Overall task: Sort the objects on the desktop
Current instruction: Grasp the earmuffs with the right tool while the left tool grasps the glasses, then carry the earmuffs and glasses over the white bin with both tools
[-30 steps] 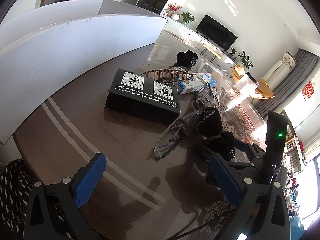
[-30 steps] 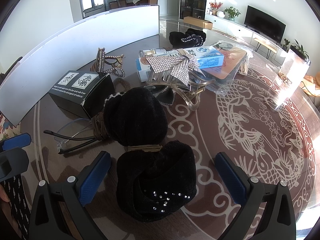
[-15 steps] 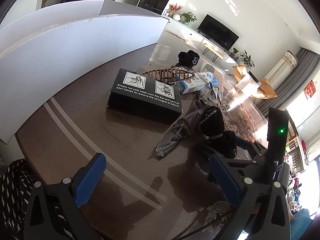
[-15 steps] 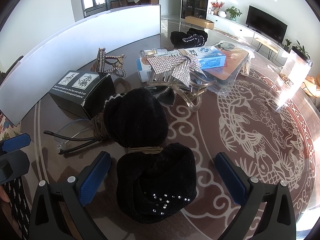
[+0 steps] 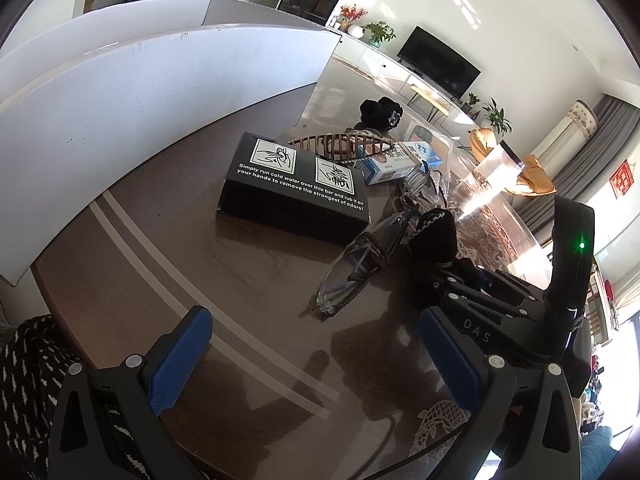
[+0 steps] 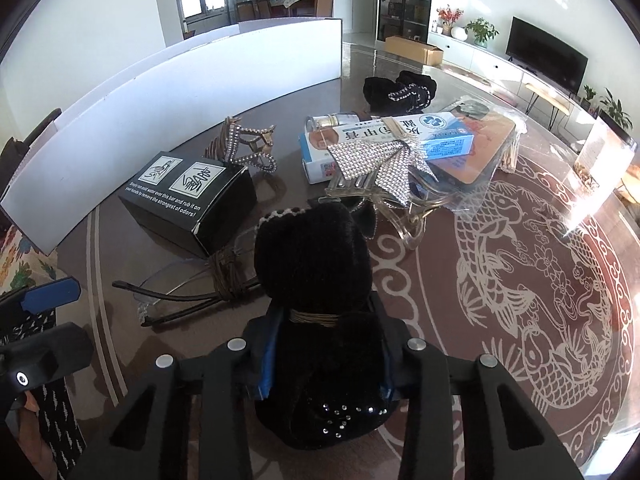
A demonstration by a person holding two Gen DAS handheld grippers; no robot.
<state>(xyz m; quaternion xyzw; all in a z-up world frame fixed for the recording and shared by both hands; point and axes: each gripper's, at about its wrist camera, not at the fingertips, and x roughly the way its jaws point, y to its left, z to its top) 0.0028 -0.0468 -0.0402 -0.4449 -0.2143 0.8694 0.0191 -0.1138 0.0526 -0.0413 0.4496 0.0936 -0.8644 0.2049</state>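
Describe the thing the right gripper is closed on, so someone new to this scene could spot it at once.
On the dark round table with the white fish pattern, look just in front of the black box. The black velvet bow lies there, its near lobe between the right gripper's fingers. Unlike the silver rhinestone bow, it is plush, black and tied with tan cord.

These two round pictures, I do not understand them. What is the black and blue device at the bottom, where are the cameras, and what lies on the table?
There is no robot. A person holds one two-finger gripper in each hand, and a wide-angle camera on each looks forward along its blue-padded fingers, so both views curve.

In the left view, the left gripper is open and empty above the brown table.

In the right view, the right gripper has just been closing and now clamps a black velvet hair bow.

Also on the table: a black box, clear glasses, a blue and white carton and a rhinestone bow clip.
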